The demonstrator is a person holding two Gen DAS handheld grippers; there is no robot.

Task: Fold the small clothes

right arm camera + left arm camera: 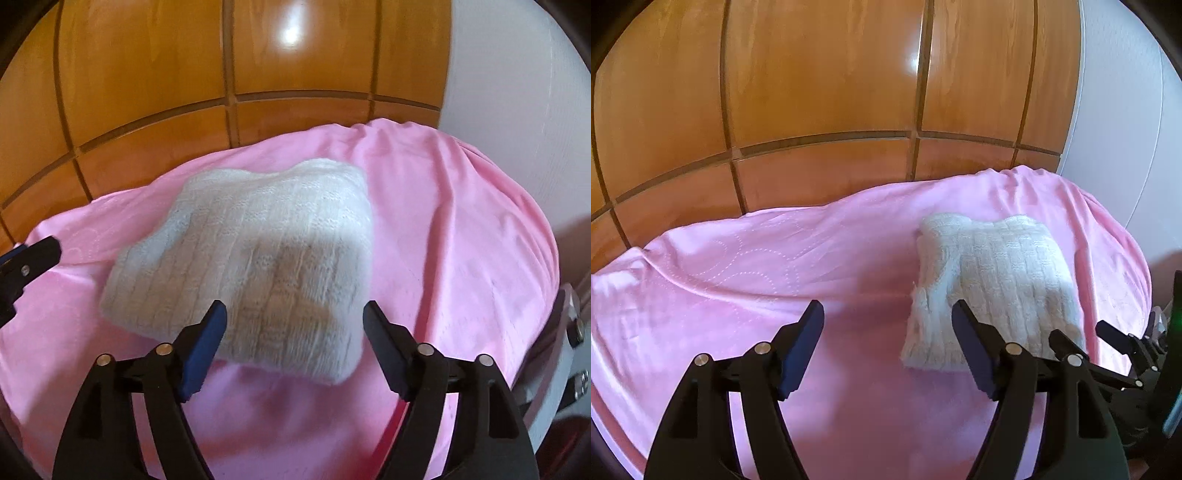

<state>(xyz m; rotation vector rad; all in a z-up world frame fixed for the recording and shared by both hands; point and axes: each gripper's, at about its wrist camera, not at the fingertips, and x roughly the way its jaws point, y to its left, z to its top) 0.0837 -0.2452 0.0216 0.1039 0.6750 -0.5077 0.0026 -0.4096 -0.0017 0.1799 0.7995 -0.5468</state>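
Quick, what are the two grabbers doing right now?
Left gripper: open, holding nothing.
Right gripper: open, holding nothing, above the white knit garment.

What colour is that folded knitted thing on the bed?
Cream-white, with a ribbed knit pattern; the knitted garment shows best in the right wrist view.

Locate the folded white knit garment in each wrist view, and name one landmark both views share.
Left wrist view: folded white knit garment lies right of centre on the pink blanket, partly behind one finger of the left gripper.
Right wrist view: it fills the centre, just beyond the right gripper.
Shared landmark: the wooden wardrobe doors behind the bed.
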